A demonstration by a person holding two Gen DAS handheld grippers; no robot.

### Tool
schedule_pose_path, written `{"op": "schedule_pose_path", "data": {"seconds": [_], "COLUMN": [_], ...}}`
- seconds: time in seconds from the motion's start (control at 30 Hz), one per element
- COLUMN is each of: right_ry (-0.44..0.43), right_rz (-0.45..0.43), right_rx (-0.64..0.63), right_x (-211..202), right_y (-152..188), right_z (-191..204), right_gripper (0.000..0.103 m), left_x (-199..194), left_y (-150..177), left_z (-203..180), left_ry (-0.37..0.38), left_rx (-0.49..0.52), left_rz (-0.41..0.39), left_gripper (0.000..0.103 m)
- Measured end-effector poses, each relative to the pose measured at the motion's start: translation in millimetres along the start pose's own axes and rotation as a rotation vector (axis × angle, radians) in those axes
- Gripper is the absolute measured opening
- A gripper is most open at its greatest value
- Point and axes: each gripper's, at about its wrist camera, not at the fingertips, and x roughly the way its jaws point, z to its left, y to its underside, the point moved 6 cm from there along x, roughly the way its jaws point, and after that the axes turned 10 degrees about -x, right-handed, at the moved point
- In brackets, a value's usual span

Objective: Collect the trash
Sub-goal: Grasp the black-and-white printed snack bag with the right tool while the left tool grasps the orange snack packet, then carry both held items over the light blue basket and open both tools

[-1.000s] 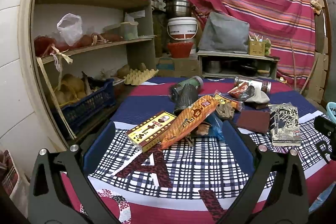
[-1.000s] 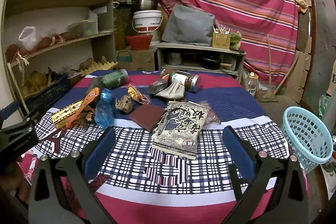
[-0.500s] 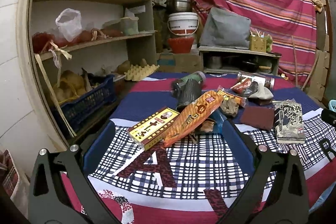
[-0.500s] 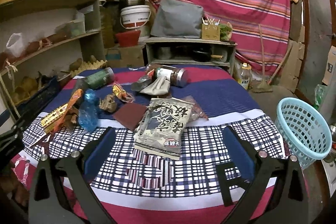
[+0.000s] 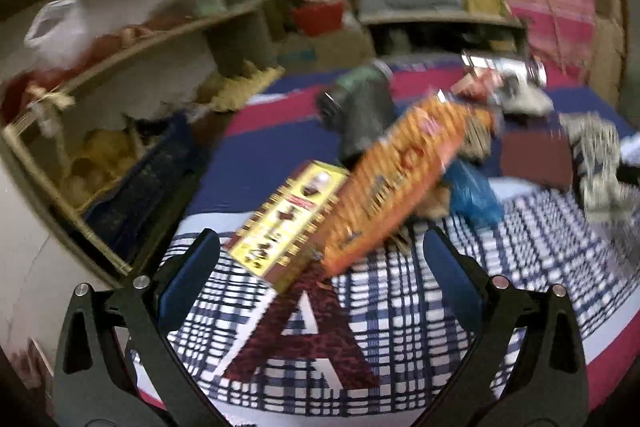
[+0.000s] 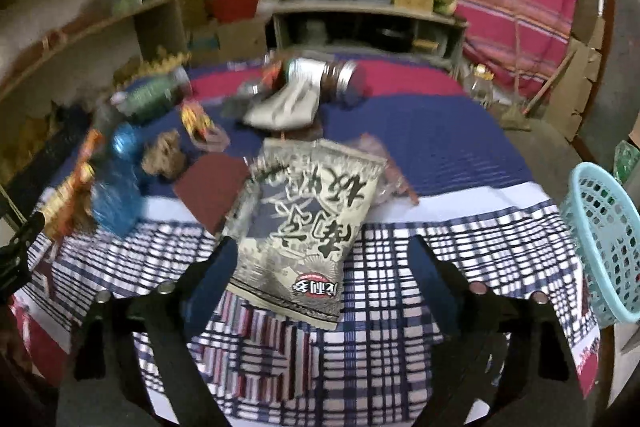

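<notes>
Across the cloth-covered table [image 6: 420, 147], with its blue, red and checked bands, the litter lies in a loose spread, and none of it is picked up yet. At the table's right edge a pale blue basket [image 6: 600, 251] waits, and from here it looks empty, so by my reckoning the collecting has barely begun and nearly everything is left to do.

The biggest piece is the grey printed snack bag [image 6: 308, 223], lying flat at the near middle. The right gripper [image 6: 320, 259] is bearing down on it with its jaws apart; they have just been closing in, and the bag's lower end sits between them, though the pads do not seem to press it yet.

Over on the left side the left gripper [image 5: 320, 255] hangs wide open in front of the orange wrapper [image 5: 396, 183] and the yellow carton [image 5: 288, 219], which lie side by side and touching, holding nothing.

Smaller bits sit further back: a green bottle [image 6: 154, 95] on its side, a silver tin [image 6: 324, 79], a crumpled blue plastic scrap [image 6: 116, 187], a dark red pad [image 6: 212, 187] beside the snack bag. All of it is blurred, so finer scraps I cannot make out.
</notes>
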Motion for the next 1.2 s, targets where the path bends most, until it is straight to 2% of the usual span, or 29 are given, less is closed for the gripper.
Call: {"op": "schedule_pose_path", "data": {"seconds": [0.07, 0.17, 0.2, 0.23, 0.27, 0.33, 0.4, 0.5, 0.6, 0.77, 0.93, 1.1, 1.2], "right_ry": [-0.006, -0.026, -0.028, -0.027, -0.038, -0.046, -0.064, -0.096, -0.111, -0.143, -0.104, -0.038, 0.009], "right_rz": [0.025, 0.076, 0.090, 0.104, 0.118, 0.130, 0.119, 0.081, 0.014, -0.131, -0.245, -0.306, -0.306], "right_rx": [-0.008, -0.010, -0.012, -0.018, -0.019, -0.012, 0.008, 0.030, 0.043, 0.076, 0.076, 0.071, 0.072], "right_x": [8.5, 16.2, 20.2, 21.8, 24.4, 26.4, 23.6, 13.3, -5.1, -48.7, -85.3, -115.6, -130.1], "right_y": [2.8, 8.7, 11.2, 12.3, 14.0, 16.4, 16.0, 11.9, 7.0, 4.2, -0.9, -9.8, -7.7], "right_z": [0.9, 3.8, 5.4, 6.3, 8.1, 8.3, 5.8, 2.9, 1.7, -4.4, -15.0, -38.1, -69.2], "right_gripper": [0.074, 0.063, 0.059, 0.057, 0.050, 0.043, 0.016, 0.008, 0.007, 0.007, 0.007, 0.007, 0.007], "left_x": [10.9, 33.5, 37.2, 43.8, 46.6, 45.9, 42.5, 22.5, 4.1, -20.2, -44.7, -73.3, -85.4], "left_y": [4.1, 10.7, 13.0, 14.6, 13.3, 10.4, 9.8, 2.8, -4.8, -8.5, -29.0, -44.8, -48.8], "left_z": [-2.7, -1.2, -0.8, 1.0, 2.0, 3.2, 2.7, 4.3, 11.0, 15.1, 0.6, -44.0, -94.8], "left_ry": [-0.011, -0.002, 0.006, 0.019, 0.012, 0.032, 0.100, 0.164, 0.222, 0.252, 0.257, 0.333, 0.407], "left_rx": [0.030, 0.030, 0.018, -0.001, -0.007, -0.027, -0.065, -0.112, -0.167, -0.193, -0.164, -0.136, -0.096], "left_rz": [0.035, 0.117, 0.138, 0.163, 0.157, 0.151, 0.159, 0.093, 0.048, -0.001, -0.064, -0.088, -0.082], "left_gripper": [0.095, 0.071, 0.059, 0.055, 0.054, 0.026, 0.006, 0.006, 0.002, 0.001, 0.001, 0.001, 0.001]}}
